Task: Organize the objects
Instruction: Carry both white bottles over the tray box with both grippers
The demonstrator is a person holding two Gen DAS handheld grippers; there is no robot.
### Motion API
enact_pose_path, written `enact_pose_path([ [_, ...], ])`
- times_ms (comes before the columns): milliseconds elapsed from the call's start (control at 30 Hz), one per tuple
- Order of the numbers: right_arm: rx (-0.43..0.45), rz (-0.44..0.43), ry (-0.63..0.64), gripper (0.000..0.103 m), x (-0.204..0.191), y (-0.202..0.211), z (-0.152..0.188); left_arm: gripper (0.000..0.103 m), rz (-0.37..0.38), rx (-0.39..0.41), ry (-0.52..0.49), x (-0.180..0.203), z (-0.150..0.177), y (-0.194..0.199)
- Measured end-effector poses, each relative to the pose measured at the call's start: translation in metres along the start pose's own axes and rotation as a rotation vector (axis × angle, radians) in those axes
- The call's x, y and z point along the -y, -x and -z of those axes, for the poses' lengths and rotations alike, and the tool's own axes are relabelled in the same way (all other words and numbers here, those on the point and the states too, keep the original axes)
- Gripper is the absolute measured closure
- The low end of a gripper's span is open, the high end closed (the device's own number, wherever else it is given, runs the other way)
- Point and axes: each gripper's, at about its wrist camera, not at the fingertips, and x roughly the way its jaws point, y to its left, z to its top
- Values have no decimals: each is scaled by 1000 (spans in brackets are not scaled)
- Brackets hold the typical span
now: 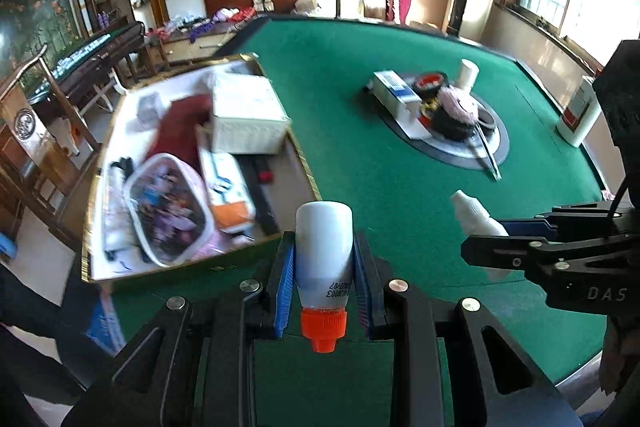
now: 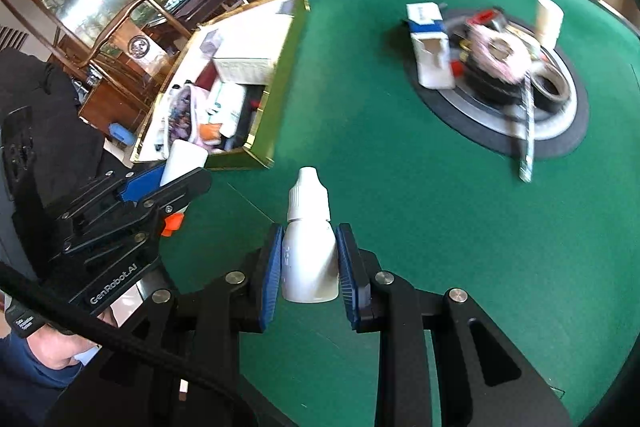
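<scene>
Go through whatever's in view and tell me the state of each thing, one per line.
Left gripper: shut on orange-capped bottle, cap toward the camera.
Right gripper: shut on white dropper bottle, cap on, pointing away.
Gold-rimmed box: open, filled.
Blue-and-white carton: lying down, end flap open.

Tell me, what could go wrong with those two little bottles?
The orange-capped bottle hangs cap-down in the left hand-held gripper, pinched only at its sides, so it might slip out. The white dropper bottle in the right hand-held gripper is also held by a narrow pinch. The gold-rimmed box already looks crowded, so a dropped bottle may bounce or roll.
</scene>
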Motion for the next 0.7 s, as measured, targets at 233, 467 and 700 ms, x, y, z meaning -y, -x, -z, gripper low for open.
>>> enact_pose_path([
  [233, 19, 2, 79, 79, -38, -10, -30, 80, -29, 42, 32, -34, -6, 12],
  [467, 14, -10, 145, 79, -69, -24, -53, 80, -60, 57, 74, -66, -8, 13],
  [700, -3, -19, 195, 79, -92, -44, -73, 80, -85, 60, 112, -96, -13, 7],
])
